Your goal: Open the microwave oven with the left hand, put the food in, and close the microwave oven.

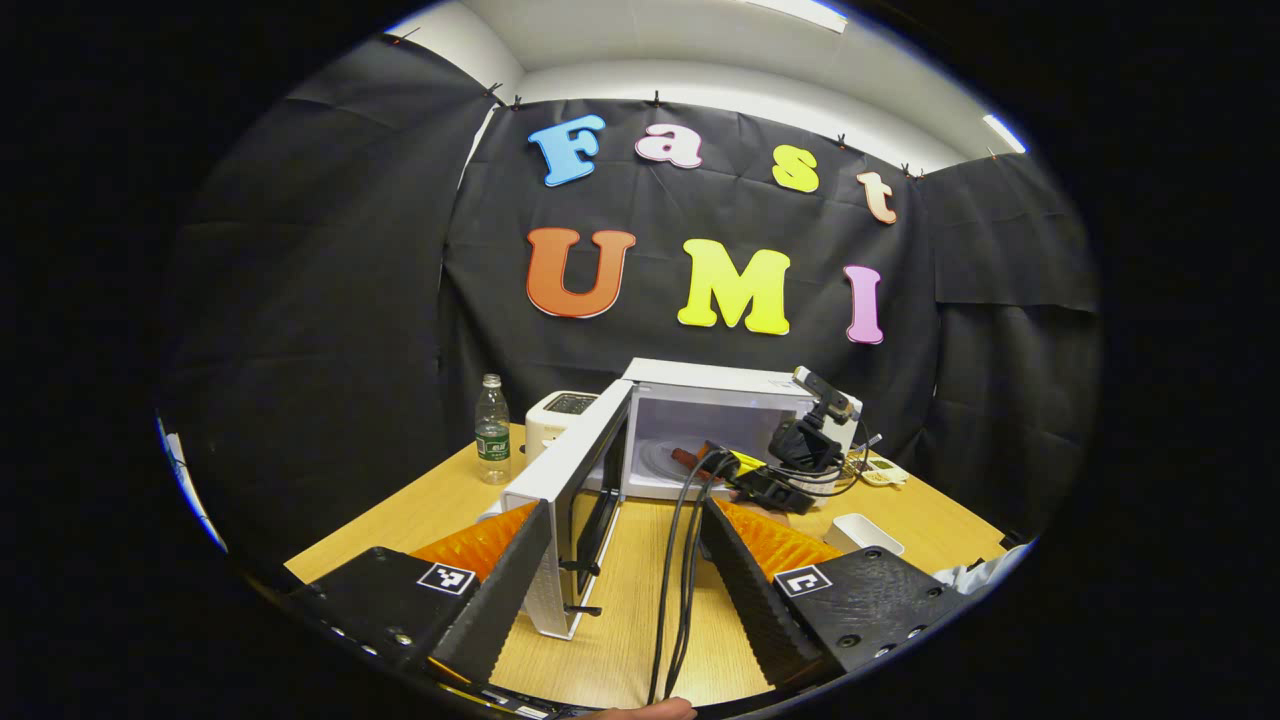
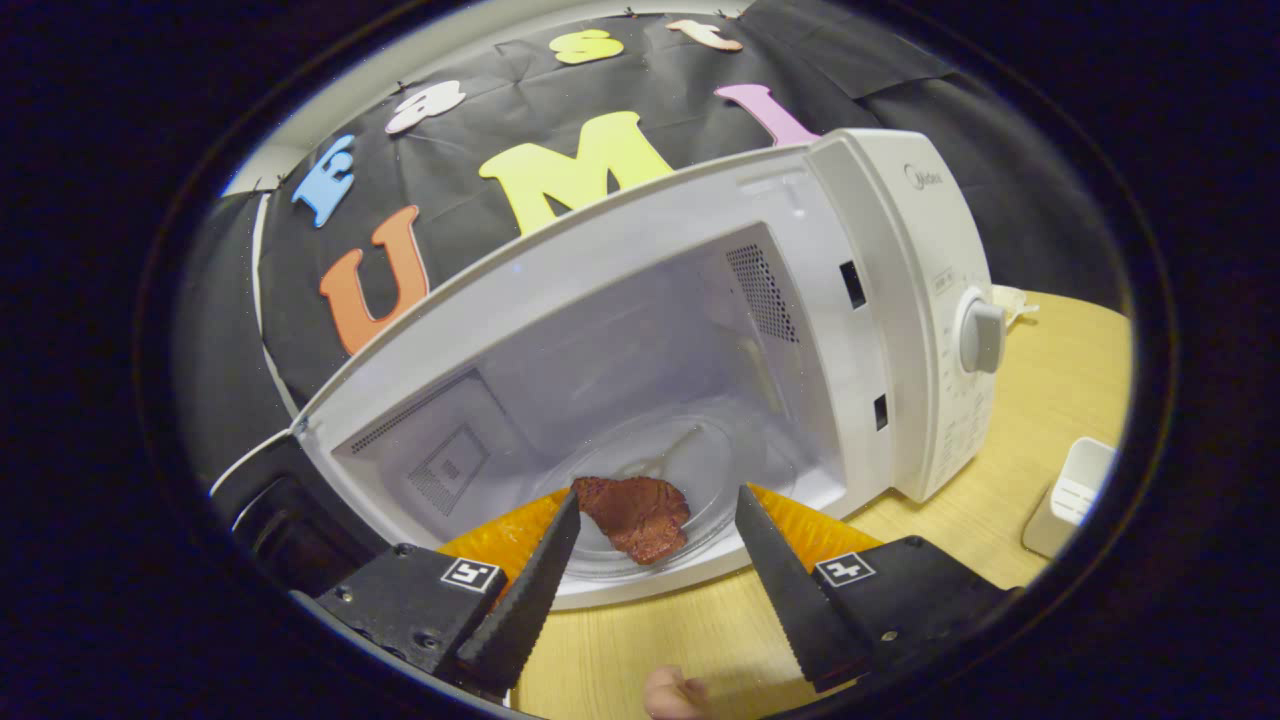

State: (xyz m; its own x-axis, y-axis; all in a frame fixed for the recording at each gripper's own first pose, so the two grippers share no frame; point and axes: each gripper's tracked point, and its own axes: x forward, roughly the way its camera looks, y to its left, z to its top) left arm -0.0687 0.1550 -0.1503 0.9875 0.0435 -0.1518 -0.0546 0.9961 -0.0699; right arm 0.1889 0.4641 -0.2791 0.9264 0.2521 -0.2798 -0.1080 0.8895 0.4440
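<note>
Fingers on my right gripper (image 2: 655, 520) are spread wide with nothing between them, tips just at the microwave's (image 2: 900, 300) front opening. That reddish-brown piece of food (image 2: 638, 515) lies on the glass turntable (image 2: 700, 460) near the front lip, right in the gap between my tips but not touching either one. Cavity has plenty of open space above and behind the food. Control panel with its knob (image 2: 982, 336) sits off the right tip.

My left gripper (image 1: 625, 530) is spread open too, holding nothing, hanging back over the near edge of the wooden table (image 1: 620, 620). The microwave door (image 1: 570, 500) is swung out toward me, its free edge sitting just beside my left finger (image 1: 500, 600); can't tell if they touch. Black cables (image 1: 680, 560) run up between my fingers toward the right gripper at the opening.

Farther out: a water bottle (image 1: 491, 430) and toaster (image 1: 560, 415) by the left edge, and a small white container (image 1: 865, 532) toward the right edge.
</note>
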